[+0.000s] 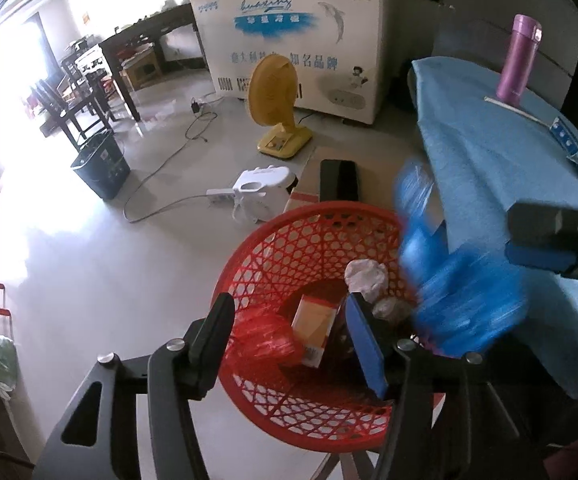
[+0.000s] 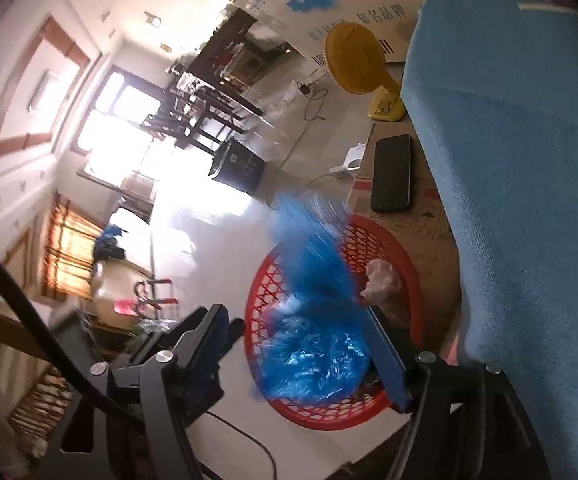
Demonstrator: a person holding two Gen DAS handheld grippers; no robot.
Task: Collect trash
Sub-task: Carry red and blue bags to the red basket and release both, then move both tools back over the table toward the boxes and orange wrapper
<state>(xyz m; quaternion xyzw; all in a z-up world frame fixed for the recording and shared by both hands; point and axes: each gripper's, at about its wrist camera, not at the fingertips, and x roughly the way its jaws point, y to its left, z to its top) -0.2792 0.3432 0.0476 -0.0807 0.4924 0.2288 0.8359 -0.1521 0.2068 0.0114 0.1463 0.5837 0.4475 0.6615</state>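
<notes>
Both tools open | blue bag (blurred) between right tool fingers, over basket

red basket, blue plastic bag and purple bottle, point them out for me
red basket (image 1: 289, 256), left wrist view, on its mesh wall
blue plastic bag (image 2: 321, 356), right wrist view, on the crumpled lower part over the basket
purple bottle (image 1: 517, 60), left wrist view, on the middle of its body

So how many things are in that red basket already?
4 that I can make out: a white paper wad at the back, a yellow box in the middle, a red bag on the left, a clear wrapper. The blue bag may hide more.
</notes>
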